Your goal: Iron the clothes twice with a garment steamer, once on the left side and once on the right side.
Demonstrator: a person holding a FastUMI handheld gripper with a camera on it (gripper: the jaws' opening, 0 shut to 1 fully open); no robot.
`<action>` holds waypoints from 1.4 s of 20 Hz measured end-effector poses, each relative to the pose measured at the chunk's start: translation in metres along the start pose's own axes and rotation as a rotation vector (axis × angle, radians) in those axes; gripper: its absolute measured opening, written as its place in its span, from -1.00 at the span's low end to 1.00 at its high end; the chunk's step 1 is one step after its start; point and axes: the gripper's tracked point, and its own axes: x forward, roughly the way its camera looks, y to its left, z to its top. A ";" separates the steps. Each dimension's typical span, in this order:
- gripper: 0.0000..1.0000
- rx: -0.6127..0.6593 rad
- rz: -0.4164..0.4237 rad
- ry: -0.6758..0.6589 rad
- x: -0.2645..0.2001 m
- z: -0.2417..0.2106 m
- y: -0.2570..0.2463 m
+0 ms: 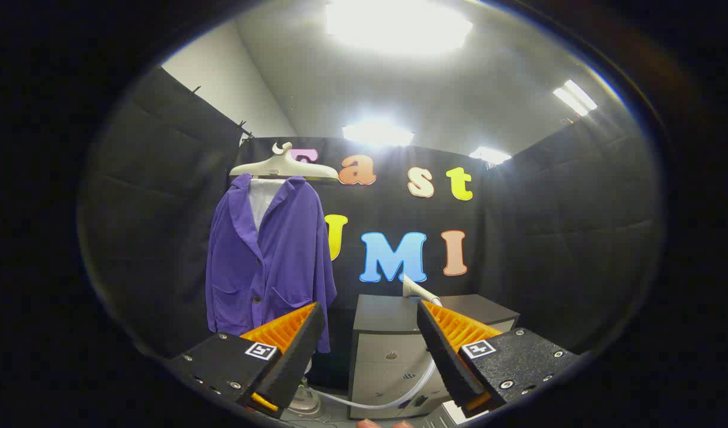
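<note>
**Fingers wide apart, steamer head still on the cabinet**

Gripper held up, facing the booth's back wall, fingers spread wide with nothing between them. Empty gap between the tips, looking straight onto a grey cabinet with drawers.

On the cabinet top, toward its rear edge and near the middle: a pale steamer head, standing tilted, nozzle end up, just beyond the tip of the right-hand finger and not touched by it. From there, a translucent hose dropping past the cabinet's drawer fronts, curving low across the floor toward a rounded base unit partly hidden behind the left-hand finger; details of that unit too obscured to tell.

Left of the cabinet and well apart from the steamer head: a purple jacket, hanging from a pale hanger hooked at the upper edge of the back wall. Jacket front facing out, collar open over something white inside, buttons down the middle, patch pockets low on both sides, hem reaching below the level of the cabinet top. Left-hand fingertip overlapping the jacket's lower right corner in view, though clearly nearer the camera than the cloth.

Bright ceiling lights overhead.
</note>
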 end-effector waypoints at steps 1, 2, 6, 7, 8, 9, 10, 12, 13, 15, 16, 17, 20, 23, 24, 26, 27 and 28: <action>0.92 0.001 -0.001 0.004 0.000 -0.002 0.000; 0.92 0.008 -0.003 0.009 -0.001 -0.004 -0.003; 0.92 0.020 -0.021 0.020 0.000 -0.008 -0.014; 0.92 0.018 -0.026 0.022 -0.001 -0.009 -0.016; 0.92 0.018 -0.031 0.025 -0.001 -0.010 -0.018; 0.92 0.021 -0.033 0.027 -0.002 -0.011 -0.018; 0.92 0.025 -0.036 0.030 -0.002 -0.012 -0.019; 0.92 0.024 -0.038 0.038 -0.004 -0.014 -0.021; 0.92 0.020 -0.041 0.038 -0.005 -0.015 -0.023; 0.92 0.015 -0.053 0.042 -0.004 -0.017 -0.026; 0.92 0.017 -0.056 0.046 -0.003 -0.017 -0.027; 0.92 0.022 -0.056 0.051 -0.002 -0.019 -0.028; 0.92 0.037 -0.051 0.067 -0.001 -0.020 -0.032; 0.92 0.052 -0.046 0.058 0.002 -0.017 -0.036; 0.92 0.058 -0.048 0.055 0.003 -0.015 -0.039; 0.92 0.081 -0.070 0.062 0.007 -0.013 -0.051; 0.92 0.094 -0.079 0.077 0.014 -0.012 -0.059; 0.92 0.104 -0.083 0.087 0.022 -0.010 -0.065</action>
